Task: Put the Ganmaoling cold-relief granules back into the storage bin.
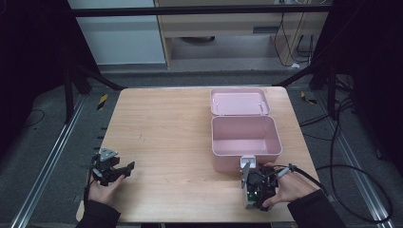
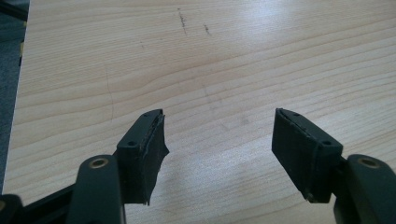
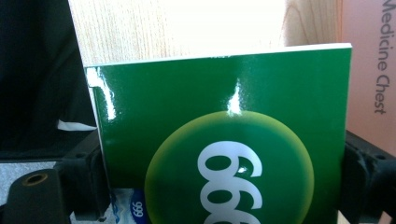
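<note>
Pale wood-grain table (image 1: 171, 142), smooth w/ a few faint scuffs, dark room & grey floor around it. Open pink medicine chest (image 1: 244, 135) sits at about 2 o'clock on the tabletop, lid flat behind it toward 12; matte plastic, rounded corners, hollow inside.

Right gripper (image 1: 254, 187) is at 5 o'clock, just in front of the chest's near wall. Its jaws are part-closed onto a green box (image 3: 224, 144), one pad on each side edge: glossy printed card, flat-faced, crisp corners, white digits in a yellow-green disc. The high view shows the box's white end (image 1: 247, 164) poking up next to the chest's front rim.

Left gripper (image 2: 219, 149) at 8 o'clock near the table's edge, jaws wide apart, nothing betw. them, ribbed black pads over bare wood.

Step looks like: get box into the chest. To do it well, imo:
- Card is slick and thin-walled, so squeeze enough to hold, not crush.
- Lift clear of the front rim before heading toward 12; the box is right by that wall and could snag.
- Lower flat into the hollow, then release.
- Left could steady the chest if it slides; plastic on smooth wood prob. skids easily.
</note>
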Action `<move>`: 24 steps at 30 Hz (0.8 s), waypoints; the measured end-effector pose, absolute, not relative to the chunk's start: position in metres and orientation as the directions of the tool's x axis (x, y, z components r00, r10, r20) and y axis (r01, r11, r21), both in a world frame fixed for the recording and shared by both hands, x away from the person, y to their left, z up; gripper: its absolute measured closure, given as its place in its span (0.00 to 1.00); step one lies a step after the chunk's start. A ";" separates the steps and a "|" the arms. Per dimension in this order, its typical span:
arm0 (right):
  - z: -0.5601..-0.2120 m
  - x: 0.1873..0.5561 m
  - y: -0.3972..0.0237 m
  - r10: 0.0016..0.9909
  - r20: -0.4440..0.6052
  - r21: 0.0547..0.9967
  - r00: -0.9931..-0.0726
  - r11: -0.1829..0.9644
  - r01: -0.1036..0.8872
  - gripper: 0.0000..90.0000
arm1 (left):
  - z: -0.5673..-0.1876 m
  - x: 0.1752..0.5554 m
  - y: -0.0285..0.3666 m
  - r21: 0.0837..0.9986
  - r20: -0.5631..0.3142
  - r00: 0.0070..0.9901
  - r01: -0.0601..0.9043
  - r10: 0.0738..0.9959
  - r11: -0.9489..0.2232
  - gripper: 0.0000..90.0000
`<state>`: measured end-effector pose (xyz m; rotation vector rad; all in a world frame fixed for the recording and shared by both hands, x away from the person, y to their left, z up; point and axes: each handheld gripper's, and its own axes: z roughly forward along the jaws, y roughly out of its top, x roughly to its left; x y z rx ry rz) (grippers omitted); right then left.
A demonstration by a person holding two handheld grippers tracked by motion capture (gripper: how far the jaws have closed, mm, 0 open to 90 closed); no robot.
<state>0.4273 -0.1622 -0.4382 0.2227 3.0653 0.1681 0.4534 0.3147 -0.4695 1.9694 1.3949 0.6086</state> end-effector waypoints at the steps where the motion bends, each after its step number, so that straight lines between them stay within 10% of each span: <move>1: -0.438 0.427 -0.162 0.150 -0.052 0.112 -0.987 0.983 0.144 0.14 | -0.469 0.453 0.315 0.727 0.007 0.329 0.647 0.944 -0.231 0.38; 24: -0.383 0.414 -0.188 0.165 -0.033 0.161 -0.986 0.974 0.157 0.18 | -0.469 0.453 0.314 0.728 0.007 0.330 0.646 0.944 -0.231 0.38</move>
